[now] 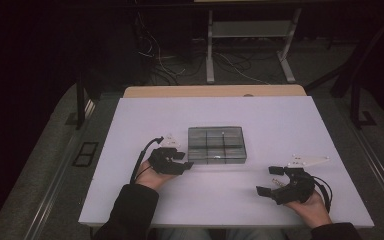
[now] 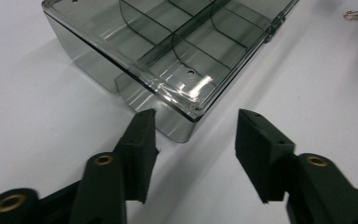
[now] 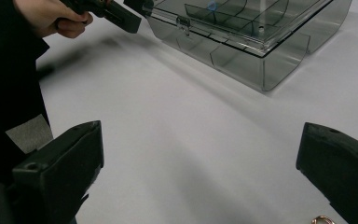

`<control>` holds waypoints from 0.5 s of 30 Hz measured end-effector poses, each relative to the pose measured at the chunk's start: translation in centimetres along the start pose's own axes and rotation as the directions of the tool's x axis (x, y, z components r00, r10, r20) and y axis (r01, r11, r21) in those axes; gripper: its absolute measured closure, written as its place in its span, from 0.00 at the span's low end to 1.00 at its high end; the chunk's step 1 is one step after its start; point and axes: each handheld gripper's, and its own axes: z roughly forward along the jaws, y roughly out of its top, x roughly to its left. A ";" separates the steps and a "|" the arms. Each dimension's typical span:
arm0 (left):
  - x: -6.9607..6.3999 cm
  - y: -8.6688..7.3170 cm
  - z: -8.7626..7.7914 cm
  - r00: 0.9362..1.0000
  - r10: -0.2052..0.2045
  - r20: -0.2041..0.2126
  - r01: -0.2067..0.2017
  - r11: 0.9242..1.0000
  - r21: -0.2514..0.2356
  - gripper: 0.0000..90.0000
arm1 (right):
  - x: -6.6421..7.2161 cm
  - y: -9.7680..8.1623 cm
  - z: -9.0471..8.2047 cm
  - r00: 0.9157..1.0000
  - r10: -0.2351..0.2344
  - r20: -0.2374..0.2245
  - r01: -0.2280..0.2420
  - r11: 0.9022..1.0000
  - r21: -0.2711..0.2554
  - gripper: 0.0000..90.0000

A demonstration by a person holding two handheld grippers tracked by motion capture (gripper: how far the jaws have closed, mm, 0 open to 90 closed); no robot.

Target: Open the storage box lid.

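Box (image 1: 216,145), smoky clear plastic with its lid closed, is set mid-table (image 1: 290,120). Left gripper (image 1: 186,161) is held with jaws spread, just beside the box's near left corner. Right gripper (image 1: 270,180) is held wide apart, well right of it.

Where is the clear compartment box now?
In the high view the compartment box lies mid-table, its near-left corner just ahead of the open left gripper.
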 end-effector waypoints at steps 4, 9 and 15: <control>0.1 0.0 -0.1 1.000 0.006 0.002 -0.006 1.000 -0.002 0.67 | 0.0 0.0 0.0 1.000 0.000 -0.001 0.000 1.000 0.001 0.00; 0.1 0.0 -0.3 1.000 0.014 -0.013 -0.014 1.000 -0.009 0.76 | 0.0 0.0 0.0 1.000 0.001 -0.004 -0.001 1.000 -0.002 0.00; 0.1 0.0 -0.3 1.000 0.022 -0.015 -0.022 1.000 -0.012 0.81 | 0.0 0.0 0.0 1.000 0.002 -0.003 -0.002 1.000 -0.003 0.00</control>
